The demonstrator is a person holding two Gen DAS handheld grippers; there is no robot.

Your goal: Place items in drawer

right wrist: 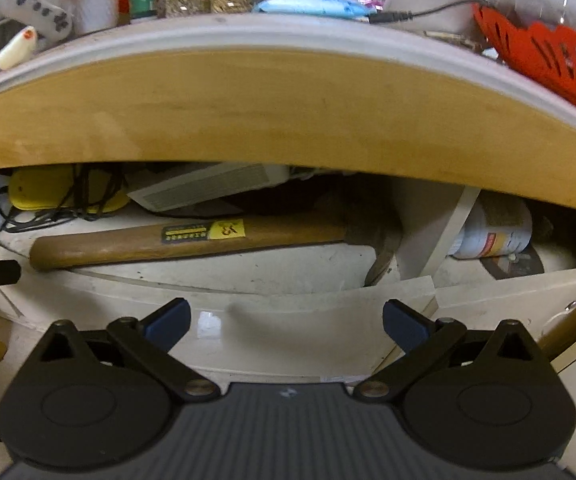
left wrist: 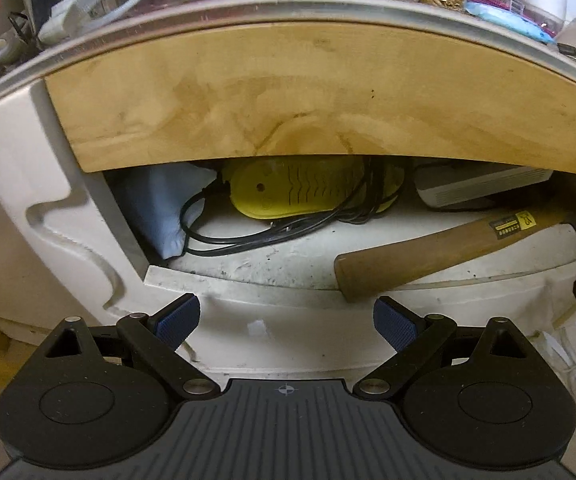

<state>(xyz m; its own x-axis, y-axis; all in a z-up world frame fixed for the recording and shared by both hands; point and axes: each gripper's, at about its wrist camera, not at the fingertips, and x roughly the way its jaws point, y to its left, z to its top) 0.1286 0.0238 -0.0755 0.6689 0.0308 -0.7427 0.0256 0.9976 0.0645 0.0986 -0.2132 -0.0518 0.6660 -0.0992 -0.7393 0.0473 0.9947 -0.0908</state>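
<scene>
Drawer (left wrist: 288, 276): pulled out below the desk's wooden front panel (left wrist: 288, 92); white floor scuffed and speckled with dirt; its white front edge lies just ahead of both tools.
Hammer (right wrist: 192, 240): lies flat in the drawer, wooden handle running left to right, metal head at the right end against a white divider (right wrist: 443, 232); a black and yellow label sits on the handle.
Yellow device (left wrist: 307, 188): at the back left of the drawer, black cable (left wrist: 248, 236) looped over and in front of it.
Blue pouch (left wrist: 160, 208): in the back left corner, beside the yellow device.
White flat box (right wrist: 208, 192): tilted at the back, behind the hammer handle.
Tin can (right wrist: 495, 232): on its side in the compartment right of the divider.
Left tool (left wrist: 286, 322): fingers spread wide apart, holding nothing, just outside the drawer front.
Right tool (right wrist: 286, 320): fingers spread apart, empty, also in front of the drawer.
Desk top: crowded with a power strip (right wrist: 32, 10), bottles, a red basket (right wrist: 547, 56) and pink packaging.
</scene>
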